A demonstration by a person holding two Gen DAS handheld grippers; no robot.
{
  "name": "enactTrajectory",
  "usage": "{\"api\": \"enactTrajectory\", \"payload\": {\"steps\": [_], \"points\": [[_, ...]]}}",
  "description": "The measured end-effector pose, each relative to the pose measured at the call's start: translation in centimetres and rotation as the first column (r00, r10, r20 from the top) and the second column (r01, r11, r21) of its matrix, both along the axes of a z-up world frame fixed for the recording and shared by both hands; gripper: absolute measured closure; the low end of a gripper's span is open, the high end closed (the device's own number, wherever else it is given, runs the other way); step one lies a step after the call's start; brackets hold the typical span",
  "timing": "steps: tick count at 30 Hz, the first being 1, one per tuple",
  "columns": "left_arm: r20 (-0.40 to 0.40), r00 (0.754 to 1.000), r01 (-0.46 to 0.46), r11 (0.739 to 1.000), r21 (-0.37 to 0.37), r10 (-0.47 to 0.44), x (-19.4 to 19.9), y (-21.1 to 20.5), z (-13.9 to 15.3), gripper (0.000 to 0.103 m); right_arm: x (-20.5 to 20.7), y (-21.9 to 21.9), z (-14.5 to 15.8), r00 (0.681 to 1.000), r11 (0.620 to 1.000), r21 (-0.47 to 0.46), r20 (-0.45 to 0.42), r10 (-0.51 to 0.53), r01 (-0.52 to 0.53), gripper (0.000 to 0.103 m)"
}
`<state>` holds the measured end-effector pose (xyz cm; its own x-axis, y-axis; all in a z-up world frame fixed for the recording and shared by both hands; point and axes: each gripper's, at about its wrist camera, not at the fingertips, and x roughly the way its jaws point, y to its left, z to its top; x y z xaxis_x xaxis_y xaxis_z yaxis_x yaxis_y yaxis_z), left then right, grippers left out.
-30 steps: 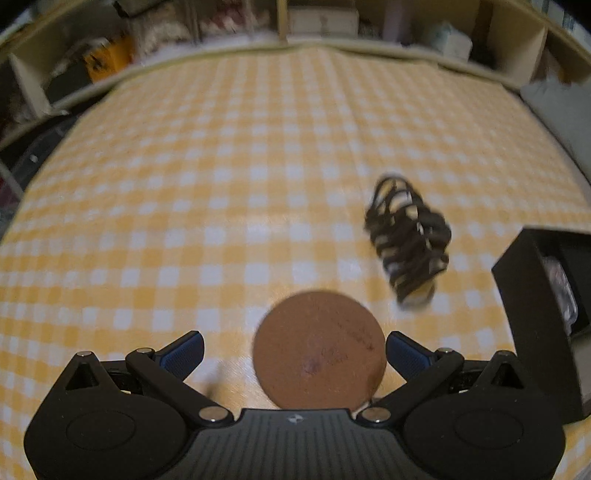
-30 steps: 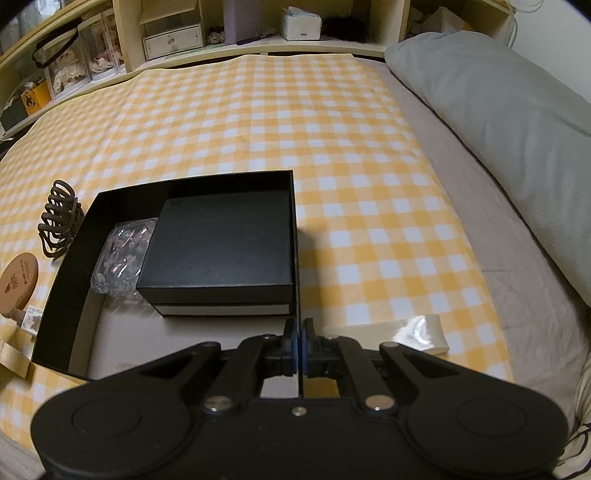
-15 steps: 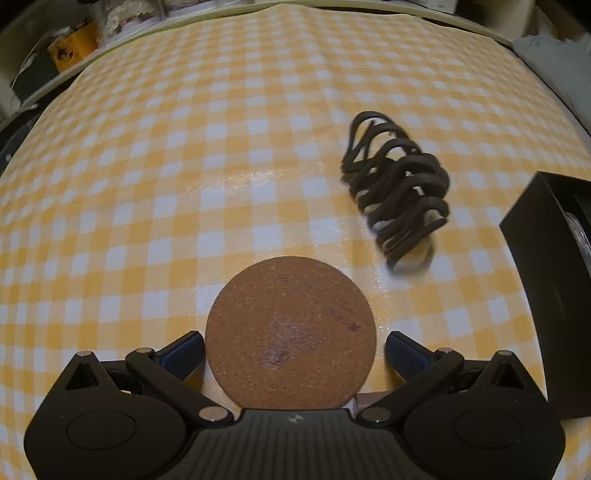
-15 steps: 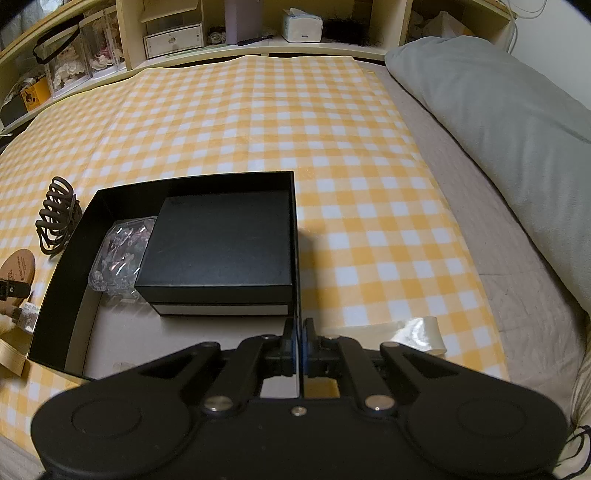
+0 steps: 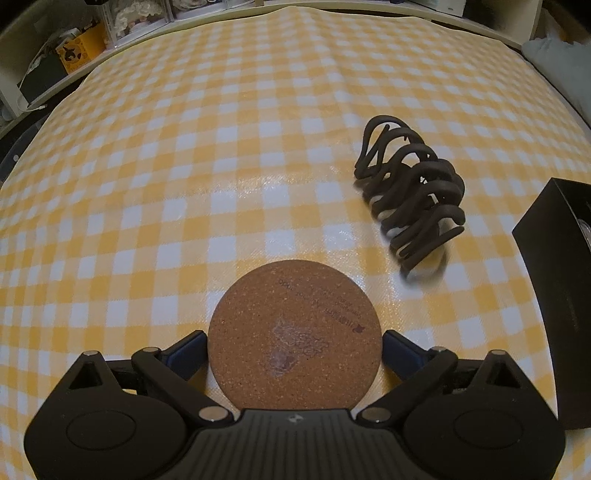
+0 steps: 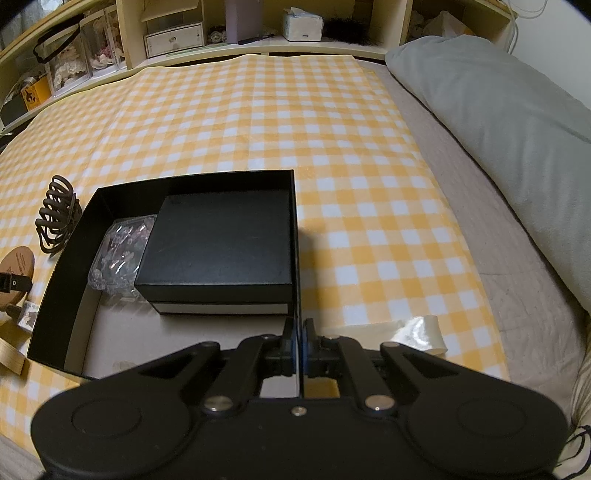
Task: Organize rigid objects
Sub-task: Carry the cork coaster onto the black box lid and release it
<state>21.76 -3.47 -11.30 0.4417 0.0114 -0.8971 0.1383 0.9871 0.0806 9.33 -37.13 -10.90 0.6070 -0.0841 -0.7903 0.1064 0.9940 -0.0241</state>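
A round cork coaster (image 5: pixel 293 334) sits between the fingers of my left gripper (image 5: pixel 293 350), whose blue pads press its two sides. It also shows at the left edge of the right wrist view (image 6: pixel 16 264). A dark brown hair claw clip (image 5: pixel 412 199) lies on the yellow checked cloth to the right, beyond the coaster. My right gripper (image 6: pixel 298 341) is shut on the right wall of an open black box (image 6: pixel 295 236). In the box lie a smaller closed black box (image 6: pixel 221 240) and a clear plastic bag (image 6: pixel 118 251).
The black box's corner (image 5: pixel 554 288) stands at the right of the left wrist view. A grey pillow (image 6: pixel 498 129) lies at the right. A cream ribbon (image 6: pixel 413 330) lies by the box. Shelves with clutter (image 6: pixel 221 33) run along the far edge.
My left gripper has moved forward around the coaster and its pads have closed in on the coaster's sides. The right gripper has stayed shut on the box wall.
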Motion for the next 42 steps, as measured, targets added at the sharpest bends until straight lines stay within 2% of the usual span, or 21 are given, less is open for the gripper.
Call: {"api": "enactTrajectory", "payload": {"steps": [6, 12, 17, 21, 24, 26, 31, 36, 42], "points": [[0.048, 0.998, -0.046, 0.999, -0.010, 0.046, -0.1, 0.5, 1.2, 0.005, -0.1, -0.2, -0.1, 1.000, 1.000, 0.022, 0.004, -0.005, 0.005, 0.100], [0.097, 0.992, -0.073, 0.994, -0.084, 0.081, -0.4, 0.9, 3.4, 0.005, -0.1, -1.1, -0.2, 0.999, 0.995, 0.090, 0.004, -0.039, 0.039, 0.099], [0.129, 0.988, -0.067, 0.987, -0.149, 0.087, -1.0, 0.7, 5.2, 0.005, 0.0, -1.1, -0.5, 0.999, 0.994, 0.102, -0.009, -0.046, 0.047, 0.099], [0.164, 0.984, -0.035, 0.981, -0.191, 0.067, -1.8, 0.2, 6.6, 0.005, 0.3, -1.3, -0.7, 0.998, 0.992, 0.115, -0.027, -0.049, 0.052, 0.099], [0.194, 0.980, 0.000, 0.975, -0.223, 0.045, -2.7, -0.4, 7.6, 0.005, 0.5, -0.9, -1.0, 0.998, 0.994, 0.092, -0.049, -0.047, 0.051, 0.099], [0.209, 0.977, 0.022, 0.968, -0.250, 0.032, -3.2, -0.7, 8.3, 0.005, 0.7, -0.7, -1.6, 0.995, 0.995, 0.081, -0.089, -0.046, 0.053, 0.099], [0.235, 0.972, 0.059, 0.953, -0.298, 0.013, -3.7, -2.1, 8.8, 0.005, 0.7, -0.6, -2.2, 0.993, 0.995, 0.086, -0.109, -0.047, 0.057, 0.099], [0.273, 0.962, 0.112, 0.926, -0.361, -0.010, -5.1, -3.0, 10.0, 0.005, 0.6, -0.5, -2.2, 0.994, 0.996, 0.071, -0.103, -0.046, 0.054, 0.099], [0.290, 0.954, 0.194, 0.887, -0.420, -0.071, -6.9, -6.2, 11.2, 0.005, 0.5, -0.4, -2.1, 0.994, 0.997, 0.064, -0.100, -0.047, 0.053, 0.100]]}}
